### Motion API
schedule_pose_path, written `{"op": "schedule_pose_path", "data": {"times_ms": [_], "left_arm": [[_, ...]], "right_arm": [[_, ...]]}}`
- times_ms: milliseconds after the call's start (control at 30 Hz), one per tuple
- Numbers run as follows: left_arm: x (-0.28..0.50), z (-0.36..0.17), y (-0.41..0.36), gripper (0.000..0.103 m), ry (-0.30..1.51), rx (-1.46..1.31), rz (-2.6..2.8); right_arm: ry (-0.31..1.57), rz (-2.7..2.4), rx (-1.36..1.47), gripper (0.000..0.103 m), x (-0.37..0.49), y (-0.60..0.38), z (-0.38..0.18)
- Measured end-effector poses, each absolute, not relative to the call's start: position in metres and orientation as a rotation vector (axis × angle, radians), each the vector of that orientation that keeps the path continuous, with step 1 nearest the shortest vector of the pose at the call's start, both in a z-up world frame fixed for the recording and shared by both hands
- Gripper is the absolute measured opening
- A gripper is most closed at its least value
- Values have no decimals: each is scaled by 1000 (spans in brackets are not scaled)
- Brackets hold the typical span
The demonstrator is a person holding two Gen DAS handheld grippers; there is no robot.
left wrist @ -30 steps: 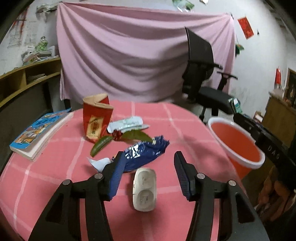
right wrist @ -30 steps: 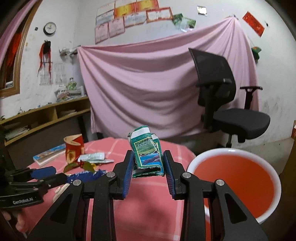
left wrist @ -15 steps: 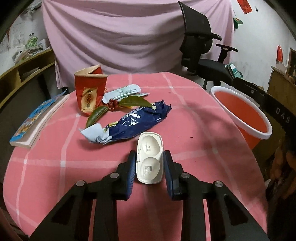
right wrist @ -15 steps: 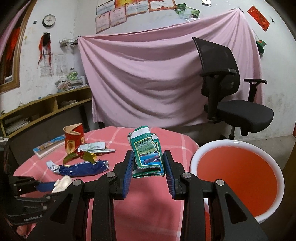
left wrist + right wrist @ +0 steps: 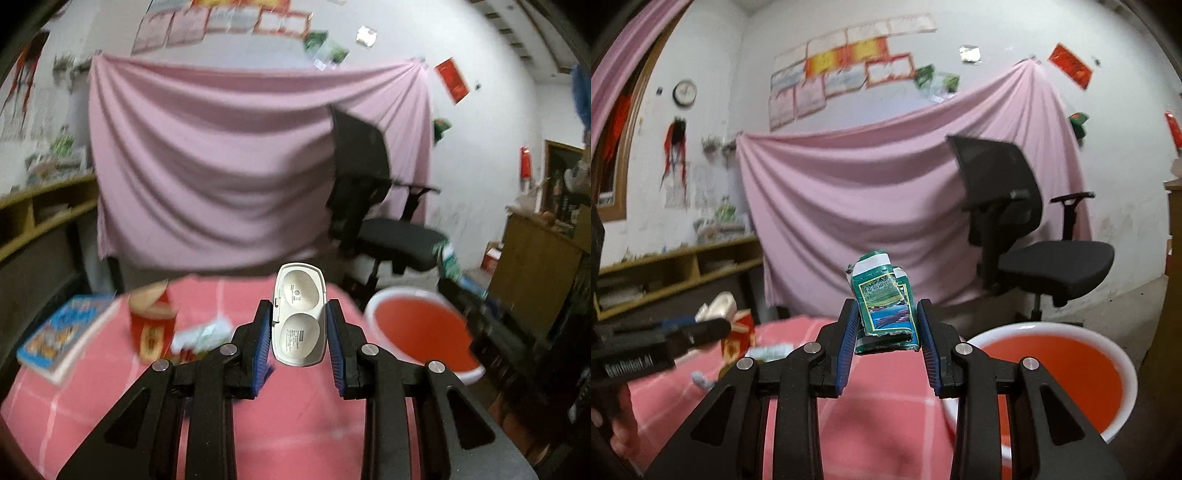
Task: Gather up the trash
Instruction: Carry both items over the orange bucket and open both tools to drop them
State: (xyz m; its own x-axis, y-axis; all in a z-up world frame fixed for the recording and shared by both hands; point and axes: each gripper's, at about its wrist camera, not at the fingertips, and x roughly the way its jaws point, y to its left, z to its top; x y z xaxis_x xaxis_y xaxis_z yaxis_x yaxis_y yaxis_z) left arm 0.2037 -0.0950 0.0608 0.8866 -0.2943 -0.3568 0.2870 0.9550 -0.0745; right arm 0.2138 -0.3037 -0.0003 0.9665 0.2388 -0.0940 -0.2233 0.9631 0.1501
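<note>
My left gripper (image 5: 298,334) is shut on a white plastic blister tray (image 5: 299,317) with two oval hollows, held up above the pink checked tablecloth (image 5: 295,413). My right gripper (image 5: 886,334) is shut on a crumpled green carton (image 5: 884,304), lifted over the table's right side. A red bucket with a white rim (image 5: 1056,369) stands just right of the table, also in the left wrist view (image 5: 421,332). The left gripper (image 5: 705,330) with the white tray shows at the left of the right wrist view.
A red paper cup (image 5: 153,321), a white wrapper (image 5: 199,334) and a thick book (image 5: 66,332) lie on the table's far left. A black office chair (image 5: 1027,236) stands behind the bucket before a pink curtain (image 5: 229,166). Wooden shelves (image 5: 676,269) line the left wall.
The left gripper closed on the white tray lying on the table, then lifted it clear. The right gripper, still holding the green carton, shifted a little sideways.
</note>
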Motion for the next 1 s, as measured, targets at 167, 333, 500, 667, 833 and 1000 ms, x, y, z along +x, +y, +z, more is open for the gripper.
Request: {"op": "schedule_pose_path", "data": {"times_ms": [167, 333, 500, 667, 833, 1000], "left_arm": [[205, 82, -123, 25, 315, 23, -378], [221, 85, -166, 25, 329, 48, -477], [242, 74, -205, 25, 394, 51, -557], [263, 61, -232, 25, 490, 47, -606], [290, 41, -250, 25, 610, 11, -637], [308, 27, -260, 25, 697, -16, -633]], "right_arm": [[85, 157, 206, 30, 216, -330, 3], [112, 58, 314, 31, 223, -364, -1], [174, -24, 401, 31, 234, -396, -10], [255, -67, 459, 31, 246, -416, -23], [339, -81, 515, 32, 258, -428, -39], [392, -96, 539, 32, 263, -434, -49]]}}
